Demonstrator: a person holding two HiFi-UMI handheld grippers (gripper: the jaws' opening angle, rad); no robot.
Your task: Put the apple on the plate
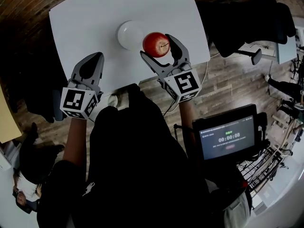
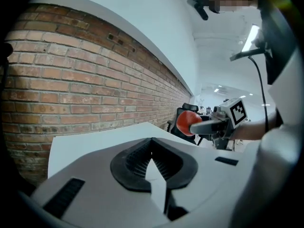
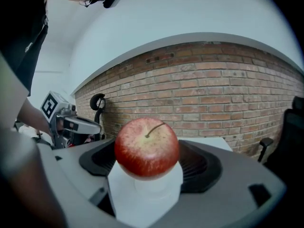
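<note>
A red apple (image 1: 156, 44) sits between the fingers of my right gripper (image 1: 159, 46), which is shut on it and holds it over the white table (image 1: 85, 18). In the right gripper view the apple (image 3: 147, 146) fills the middle with its stem up. The white plate (image 1: 129, 34) lies on the table just left of the apple, and its rim (image 3: 159, 186) shows under the fruit. My left gripper (image 1: 91, 64) hovers at the table's near edge, shut on nothing, well left of the plate. From the left gripper view I see the apple (image 2: 186, 122) off to the right.
The table's near edge runs right below both grippers. A dark office chair (image 1: 247, 18) stands off the table's right side. A small screen on a stand (image 1: 228, 137) is at my right hip. A brick wall (image 3: 213, 94) lies beyond the table.
</note>
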